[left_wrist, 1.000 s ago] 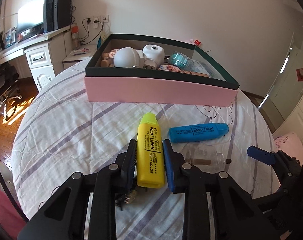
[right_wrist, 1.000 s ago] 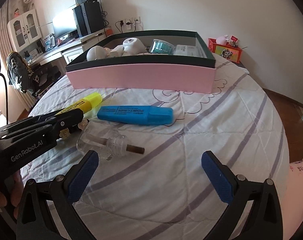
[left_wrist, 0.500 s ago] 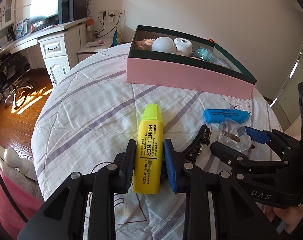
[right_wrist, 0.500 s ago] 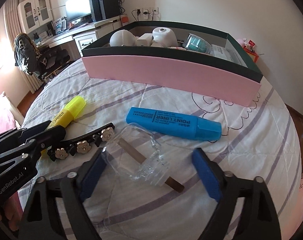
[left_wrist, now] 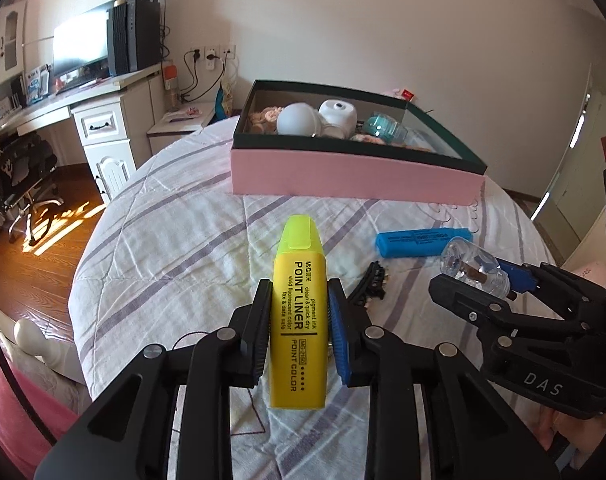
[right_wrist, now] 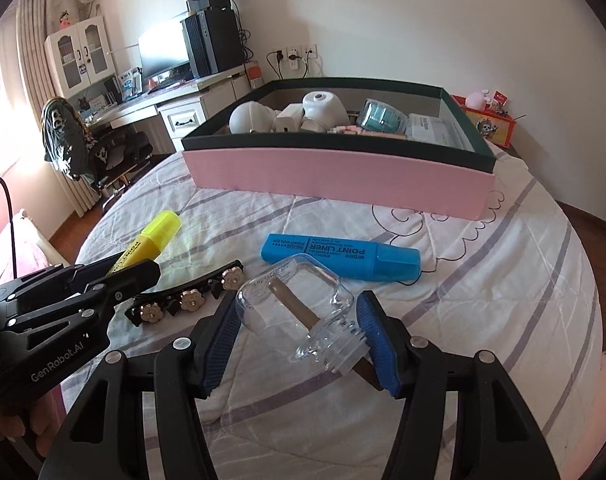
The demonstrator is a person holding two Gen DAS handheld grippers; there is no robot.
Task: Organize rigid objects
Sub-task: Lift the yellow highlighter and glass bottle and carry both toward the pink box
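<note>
Claws: L [left_wrist: 299, 320] pinching yellow marker [left_wrist: 299, 312], R [right_wrist: 299, 334] closing round clear bottle [right_wrist: 303, 312]; bedspread [right_wrist: 483, 280] free ahead.

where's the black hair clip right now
The black hair clip lies on the bedspread between the yellow highlighter and the clear bottle, just left of the right gripper in its view.

Readable print on the two highlighters and both gripper bodies

The yellow highlighter [left_wrist: 299, 312] reads "POINT LINER", "pigment ink clean & quick dry", "POINT COLOR". To its right, the blue highlighter [right_wrist: 341, 257] reads "POINT LINER". The right gripper [left_wrist: 539, 390], right of the yellow one, bears "DAS"; the left gripper [right_wrist: 57, 366] bears "GenRobot.AI".
</note>
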